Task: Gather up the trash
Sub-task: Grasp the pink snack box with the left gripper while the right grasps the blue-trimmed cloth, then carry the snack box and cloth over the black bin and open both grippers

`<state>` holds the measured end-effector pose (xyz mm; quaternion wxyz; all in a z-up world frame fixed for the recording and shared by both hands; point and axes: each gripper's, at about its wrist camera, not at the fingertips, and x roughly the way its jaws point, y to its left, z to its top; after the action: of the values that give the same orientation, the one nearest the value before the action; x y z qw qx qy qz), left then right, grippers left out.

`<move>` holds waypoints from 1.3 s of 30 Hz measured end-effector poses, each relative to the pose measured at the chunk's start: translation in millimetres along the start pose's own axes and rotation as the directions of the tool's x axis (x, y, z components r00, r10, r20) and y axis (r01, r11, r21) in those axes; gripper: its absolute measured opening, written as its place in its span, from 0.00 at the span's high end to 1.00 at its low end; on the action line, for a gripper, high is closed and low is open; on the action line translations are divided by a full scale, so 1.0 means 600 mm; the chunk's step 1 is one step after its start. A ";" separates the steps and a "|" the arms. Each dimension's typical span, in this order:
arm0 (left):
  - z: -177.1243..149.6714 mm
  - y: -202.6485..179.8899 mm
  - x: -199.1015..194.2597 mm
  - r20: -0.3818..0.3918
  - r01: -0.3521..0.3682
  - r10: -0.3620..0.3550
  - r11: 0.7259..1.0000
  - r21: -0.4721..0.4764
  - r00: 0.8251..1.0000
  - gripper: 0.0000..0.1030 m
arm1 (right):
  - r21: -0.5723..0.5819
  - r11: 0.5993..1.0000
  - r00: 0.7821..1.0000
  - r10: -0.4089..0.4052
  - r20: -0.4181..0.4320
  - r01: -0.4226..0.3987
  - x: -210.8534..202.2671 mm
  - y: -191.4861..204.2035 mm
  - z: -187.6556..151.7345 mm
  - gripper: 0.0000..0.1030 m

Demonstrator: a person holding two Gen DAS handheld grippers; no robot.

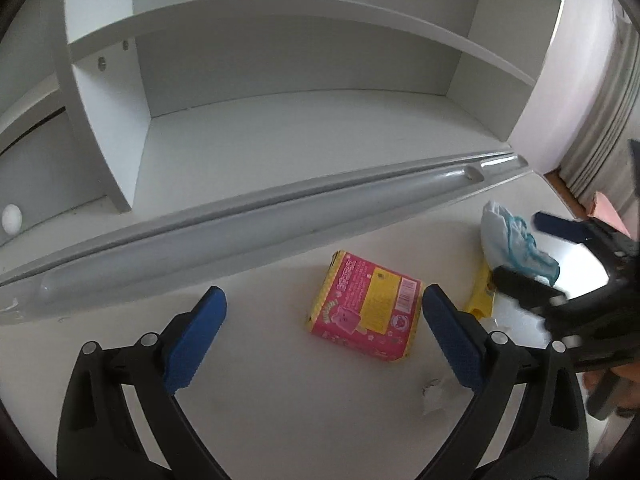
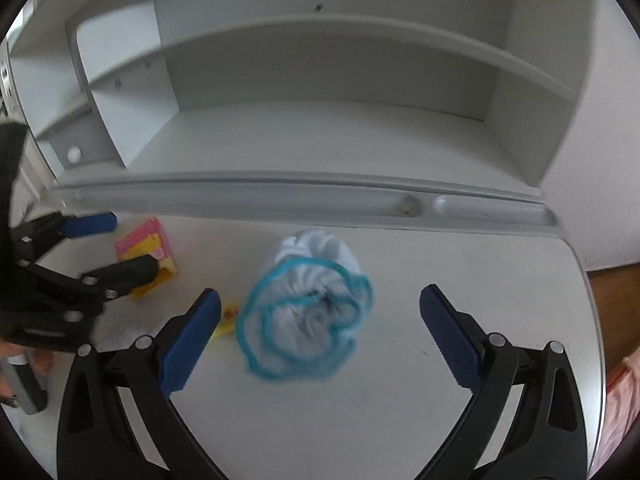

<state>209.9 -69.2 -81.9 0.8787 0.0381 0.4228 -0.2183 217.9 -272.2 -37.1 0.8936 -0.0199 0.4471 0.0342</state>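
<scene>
A pink and yellow snack box [image 1: 366, 312] lies on the white desk [image 1: 280, 400], between my left gripper's [image 1: 324, 320] open jaws, closer to the right finger. A white trash bag with a blue drawstring rim [image 2: 308, 312] stands on the desk between my right gripper's [image 2: 320, 320] wide-open jaws. The bag also shows in the left wrist view [image 1: 508, 240], where the right gripper [image 1: 520, 248] straddles it. A yellow wrapper [image 1: 480, 300] lies beside the bag. A small clear crumpled scrap [image 1: 434, 394] lies near my left gripper's right finger. The left gripper [image 2: 116, 244] shows around the box [image 2: 146, 244] in the right wrist view.
A white hutch with open shelves [image 1: 300, 80] stands at the back of the desk, behind a long grooved pen tray [image 1: 260, 220]. The desk's rounded right edge [image 2: 588, 300] drops to a brown floor. A curtain [image 1: 608, 120] hangs at far right.
</scene>
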 end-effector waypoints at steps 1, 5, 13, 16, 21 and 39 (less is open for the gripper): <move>-0.001 0.002 -0.001 0.000 0.005 -0.005 1.000 0.003 1.000 0.07 | -0.002 1.000 1.000 0.007 0.008 -0.006 0.004 0.002 0.001 0.07; -0.005 0.005 -0.001 -0.004 0.007 -0.007 1.000 0.017 1.000 0.07 | 0.050 0.998 0.999 0.050 -0.010 -0.049 0.015 -0.016 0.004 0.07; -0.008 -0.012 0.007 -0.028 -0.055 0.057 0.995 0.087 0.998 0.08 | 0.077 0.994 0.997 0.077 -0.016 -0.075 0.015 -0.033 -0.001 0.07; -0.008 -0.022 0.004 -0.013 -0.043 0.045 0.991 0.126 0.999 0.35 | 0.051 0.992 0.994 0.112 -0.003 -0.112 0.009 -0.028 -0.001 0.22; -0.009 -0.025 -0.002 0.007 -0.042 0.041 0.990 0.136 0.999 0.51 | 0.044 0.987 0.988 0.151 0.032 -0.153 -0.003 -0.025 -0.002 0.69; -0.004 -0.024 -0.005 0.011 -0.034 0.033 0.993 0.115 0.999 0.51 | 0.040 0.995 0.991 0.089 0.098 -0.094 -0.022 -0.022 0.001 0.74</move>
<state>200.2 -80.6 -79.3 0.8804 0.0949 0.4050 -0.2278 211.4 -286.1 -26.2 0.9118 0.0220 0.4048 0.0662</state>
